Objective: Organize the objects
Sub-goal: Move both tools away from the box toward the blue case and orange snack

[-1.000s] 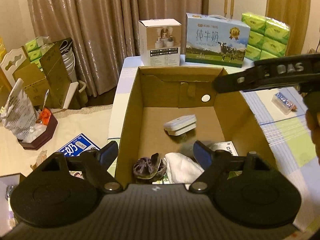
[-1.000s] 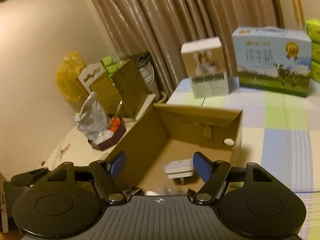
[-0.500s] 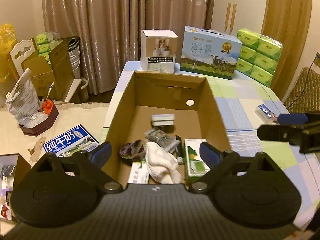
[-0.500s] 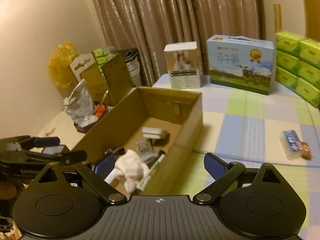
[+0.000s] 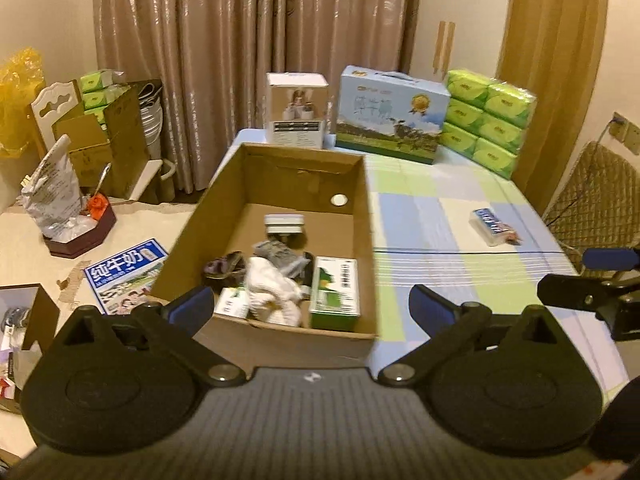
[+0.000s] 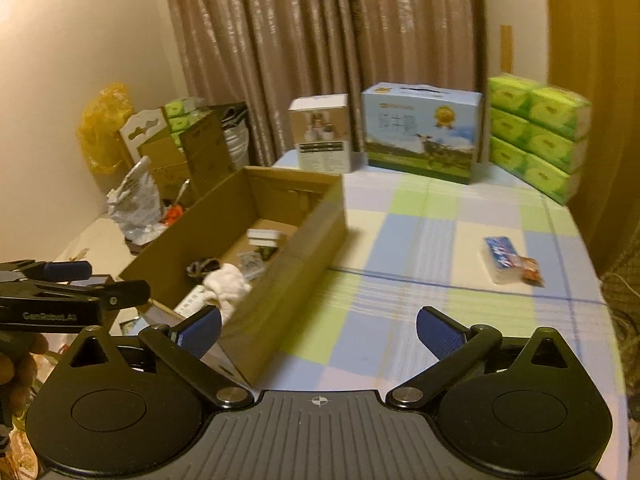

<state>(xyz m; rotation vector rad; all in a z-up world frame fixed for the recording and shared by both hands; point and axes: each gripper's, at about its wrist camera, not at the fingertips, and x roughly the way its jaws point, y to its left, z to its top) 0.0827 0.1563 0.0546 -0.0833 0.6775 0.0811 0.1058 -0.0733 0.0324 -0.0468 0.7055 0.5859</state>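
Jaws: both just widened, nothing held | cardboard box: 1 | tissue packs: 6 visible

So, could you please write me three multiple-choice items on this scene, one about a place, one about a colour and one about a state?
1. Where does the small tissue pack with the blue label lie?
A. Inside the cardboard box
B. On the checked tablecloth, to the right of the box
C. On top of the milk carton

2. What colour is the stack of tissue packs at the far right of the table?
A. Green
B. Red
C. Black

3. How do the jaws of the right gripper stand?
A. Shut on the white cloth
B. Shut on nothing
C. Open, with nothing between them

Answers: 1 B, the pack rests on the cloth clear of the box. 2 A, the wrappers are bright green. 3 C, the blue pads stand wide apart over bare tablecloth.
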